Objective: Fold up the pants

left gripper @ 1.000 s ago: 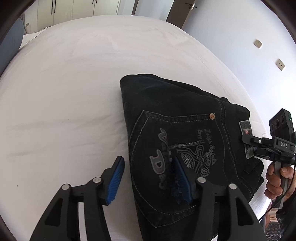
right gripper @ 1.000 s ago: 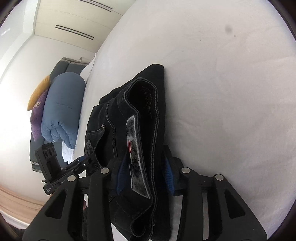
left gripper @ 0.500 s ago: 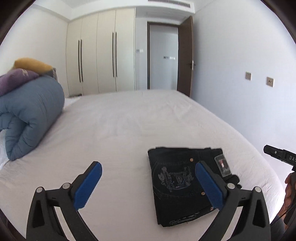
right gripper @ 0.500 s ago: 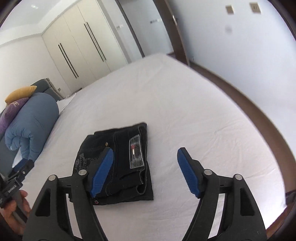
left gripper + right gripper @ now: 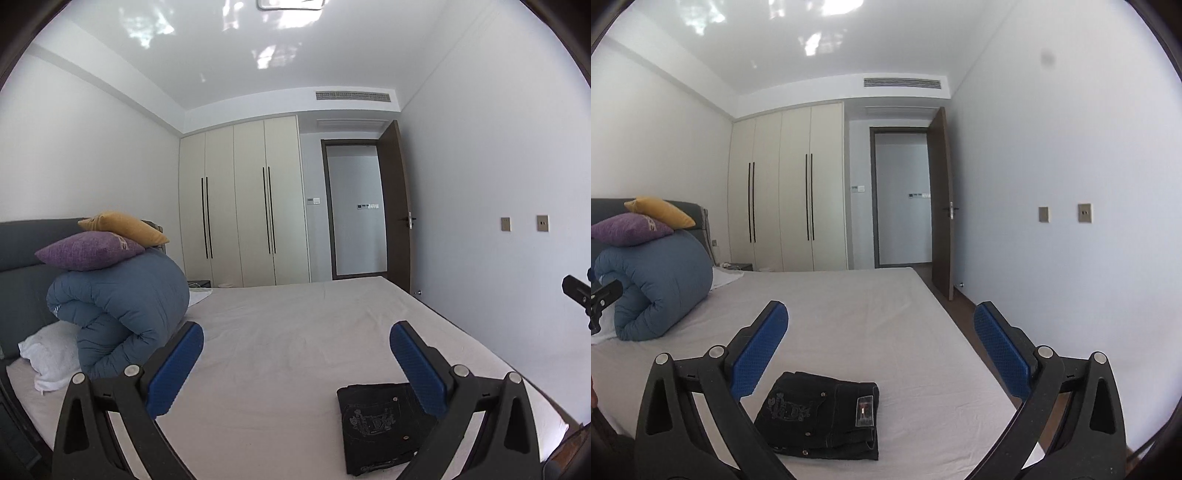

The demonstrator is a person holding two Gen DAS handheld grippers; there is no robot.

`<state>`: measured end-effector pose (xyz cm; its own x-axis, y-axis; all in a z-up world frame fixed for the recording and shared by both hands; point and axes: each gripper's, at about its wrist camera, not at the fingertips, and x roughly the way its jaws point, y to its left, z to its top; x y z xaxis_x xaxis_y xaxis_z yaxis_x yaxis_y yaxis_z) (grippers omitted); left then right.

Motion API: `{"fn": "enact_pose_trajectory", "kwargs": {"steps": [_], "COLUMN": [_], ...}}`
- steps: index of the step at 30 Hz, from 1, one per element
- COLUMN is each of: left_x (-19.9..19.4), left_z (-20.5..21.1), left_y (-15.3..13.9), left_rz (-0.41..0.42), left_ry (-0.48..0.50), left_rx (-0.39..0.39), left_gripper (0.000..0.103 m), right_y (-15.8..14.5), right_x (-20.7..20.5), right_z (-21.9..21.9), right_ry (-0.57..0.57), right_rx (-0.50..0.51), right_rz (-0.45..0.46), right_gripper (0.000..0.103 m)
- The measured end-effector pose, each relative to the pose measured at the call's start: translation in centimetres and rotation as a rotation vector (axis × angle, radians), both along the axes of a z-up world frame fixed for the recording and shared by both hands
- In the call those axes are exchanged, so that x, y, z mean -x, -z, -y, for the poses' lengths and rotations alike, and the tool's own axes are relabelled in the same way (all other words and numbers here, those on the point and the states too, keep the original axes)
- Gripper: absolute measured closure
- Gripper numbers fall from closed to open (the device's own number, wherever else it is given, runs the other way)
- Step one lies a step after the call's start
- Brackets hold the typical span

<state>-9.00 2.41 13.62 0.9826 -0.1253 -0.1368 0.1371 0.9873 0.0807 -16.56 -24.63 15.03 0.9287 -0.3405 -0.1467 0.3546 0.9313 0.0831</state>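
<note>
The black jeans (image 5: 376, 424) lie folded in a compact rectangle on the white bed (image 5: 295, 350), back pocket embroidery up, near the front right corner. My left gripper (image 5: 295, 332) is held high above the bed, level and open wide, with nothing between its blue pads. In the right wrist view the jeans (image 5: 820, 413) lie well below and apart from my right gripper (image 5: 881, 310). Its jaws are opening and hold nothing. A bit of each gripper shows at the edge of the other's view.
A rolled blue duvet (image 5: 122, 310) carries a purple cushion (image 5: 88, 251) and a yellow cushion (image 5: 122, 225) by the grey headboard on the left. A white pillow (image 5: 51, 358) lies beside it. Cream wardrobes (image 5: 243, 206) and an open door (image 5: 399, 206) stand beyond the bed.
Both grippers let go of the jeans, spread their jaws wide, rose well above the bed and tipped up to level. The jeans stay folded on the sheet.
</note>
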Motion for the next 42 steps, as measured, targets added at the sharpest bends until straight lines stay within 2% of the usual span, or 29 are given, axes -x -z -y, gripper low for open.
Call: {"fn": "enact_pose_trajectory", "kwargs": {"steps": [3,6,10,12,16,20,26,32,42], "left_x": [0.4,0.6,-1.2,-2.1,-3.9,-4.8,-5.1,-5.4,-6.5], "left_z": [0.1,-0.1,0.7,1.2,2.9,3.9,4.5,4.8,4.7], "left_y": [-0.7,-1.3,-0.7,0.2,3.5,6.4,7.9,8.5,10.0], "left_rz": [0.0,-0.038,-0.179,-0.282,-0.44,-0.556,-0.584,-0.608,-0.665], "left_ry": [-0.049,-0.026,0.008,0.027,0.02,0.045,0.031,0.026,0.019], "left_rx": [-0.05,-0.032,0.002,0.035,0.031,0.027,-0.003,-0.024,-0.011], "left_gripper": [0.0,0.0,0.0,0.0,0.0,0.0,0.0,0.0,0.0], "right_y": [-1.5,-2.5,-3.8,-3.8,-2.5,-0.7,1.6,3.8,6.4], "right_x": [1.4,2.7,3.8,3.6,2.7,1.6,-0.3,-2.7,-5.3], "right_z": [-1.4,-1.7,-2.6,-3.1,-3.5,-3.5,-2.2,-2.1,-2.5], "right_ry": [0.027,0.009,0.004,0.001,-0.011,0.0,-0.004,-0.011,-0.026], "right_rx": [0.018,-0.025,-0.063,-0.087,-0.19,-0.229,-0.308,-0.316,-0.334], "right_rz": [-0.046,-0.067,-0.125,-0.165,-0.249,-0.318,-0.388,-0.448,-0.513], "right_gripper": [0.0,0.0,0.0,0.0,0.0,0.0,0.0,0.0,0.0]}}
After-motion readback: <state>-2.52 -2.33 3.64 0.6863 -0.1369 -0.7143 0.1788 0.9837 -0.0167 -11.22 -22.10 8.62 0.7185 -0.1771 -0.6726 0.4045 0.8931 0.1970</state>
